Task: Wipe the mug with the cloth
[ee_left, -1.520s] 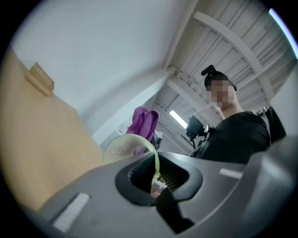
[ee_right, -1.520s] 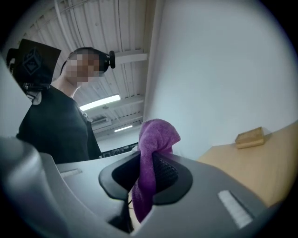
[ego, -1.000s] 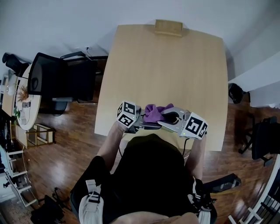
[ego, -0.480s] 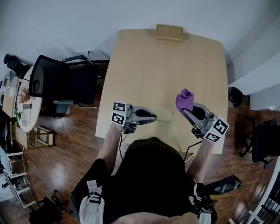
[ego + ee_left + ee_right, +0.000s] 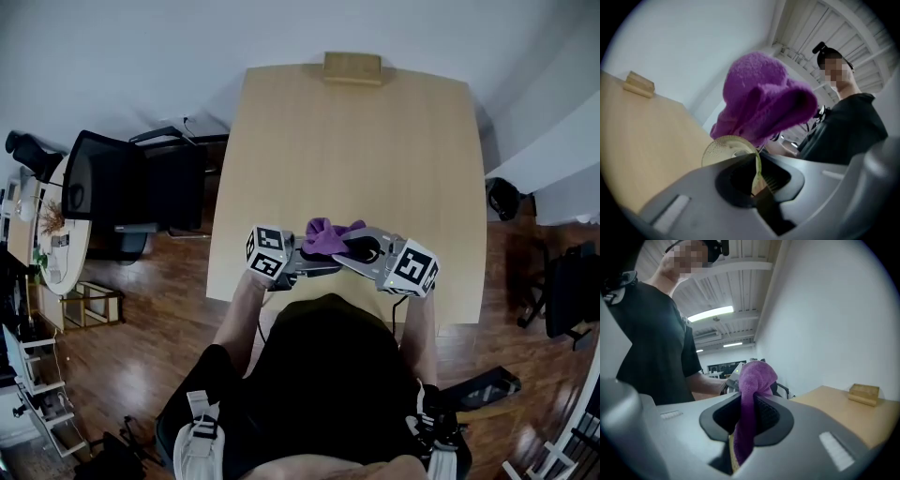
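A black office chair (image 5: 117,183) stands on the wood floor off the left side of the desk (image 5: 356,159). The pale wooden top carries only a small wooden block (image 5: 352,66) at its far edge.

At the near edge, just in front of the person's dark shirt, the two tools meet tip to tip. The left claw (image 5: 758,176) points level and grips the thin wall of the mug (image 5: 725,149). The mug is pale yellow-green, and its round speckled end shows just past the jaws. Those jaws have just eased slightly wider, with the mug wall between them and the pads on it.

The purple cloth (image 5: 761,101) is bunched over the top of the mug and touches it. Seen from the head camera, the cloth lies between the two marker cubes and covers the mug almost wholly.

The right claw (image 5: 743,425) comes in from the right, tipped a little downward. It is closed on a fold of the cloth, which rises from between the jaws into a rounded wad. Whether the mug rests on the desk or is held above it cannot be told.
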Demonstrator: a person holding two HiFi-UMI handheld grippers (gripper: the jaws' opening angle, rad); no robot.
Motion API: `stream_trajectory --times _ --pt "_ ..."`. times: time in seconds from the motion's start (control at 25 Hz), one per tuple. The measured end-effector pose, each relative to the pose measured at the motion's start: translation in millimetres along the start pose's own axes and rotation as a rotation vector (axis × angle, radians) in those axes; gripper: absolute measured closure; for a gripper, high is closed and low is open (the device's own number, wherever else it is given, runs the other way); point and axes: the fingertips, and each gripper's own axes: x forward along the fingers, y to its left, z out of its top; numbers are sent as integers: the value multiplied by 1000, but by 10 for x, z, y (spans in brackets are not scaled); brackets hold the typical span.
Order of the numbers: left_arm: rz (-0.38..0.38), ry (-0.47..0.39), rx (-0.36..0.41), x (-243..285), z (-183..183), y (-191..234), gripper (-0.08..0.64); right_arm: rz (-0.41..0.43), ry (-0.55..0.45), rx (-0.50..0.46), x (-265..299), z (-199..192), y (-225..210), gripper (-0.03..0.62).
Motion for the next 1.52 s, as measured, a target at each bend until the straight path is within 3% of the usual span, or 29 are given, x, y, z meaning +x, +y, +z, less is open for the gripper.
stream_trajectory --times 0.12,0.2,0.28,0.4,0.56,0.68,0.84,1.0,1.08,1.2,1.28,1.36,1.52 --pt "7 -149 -9 -134 246 -30 518 -143 -327 212 -419 336 -411 532" --pt "-11 -337 -16 -384 493 -41 518 -251 -574 414 -903 455 -759 532" --pt "-26 -507 -28 -654 696 -31 518 -300 -697 526 -1239 437 -926 532" --pt "-14 -606 -24 -843 845 2 518 -282 -683 533 -1238 449 -852 532" --pt "-29 -619 2 -800 943 -52 518 -216 -589 505 -741 515 -634 532" --pt "-56 -626 6 -775 957 -121 509 -230 -581 582 -575 371 -700 532" --pt "2 -585 -12 -779 823 -5 508 -316 -500 702 -501 -75 -933 532" --pt "1 -636 -38 -894 798 58 518 -444 -417 759 -586 -352 -1064 532" --pt "7 -642 -37 -909 809 74 518 -432 -468 757 -678 -237 -1044 532" --pt "15 -639 -33 -902 827 105 518 -303 -583 700 -715 202 -882 532" --pt "8 -640 -31 -870 845 107 518 -237 -589 653 -629 388 -778 532" --pt "-14 -643 -28 -835 865 73 515 -261 -555 645 -532 358 -801 532" --pt "-14 -621 -28 -812 819 65 509 -356 -500 729 -479 -24 -1008 533"
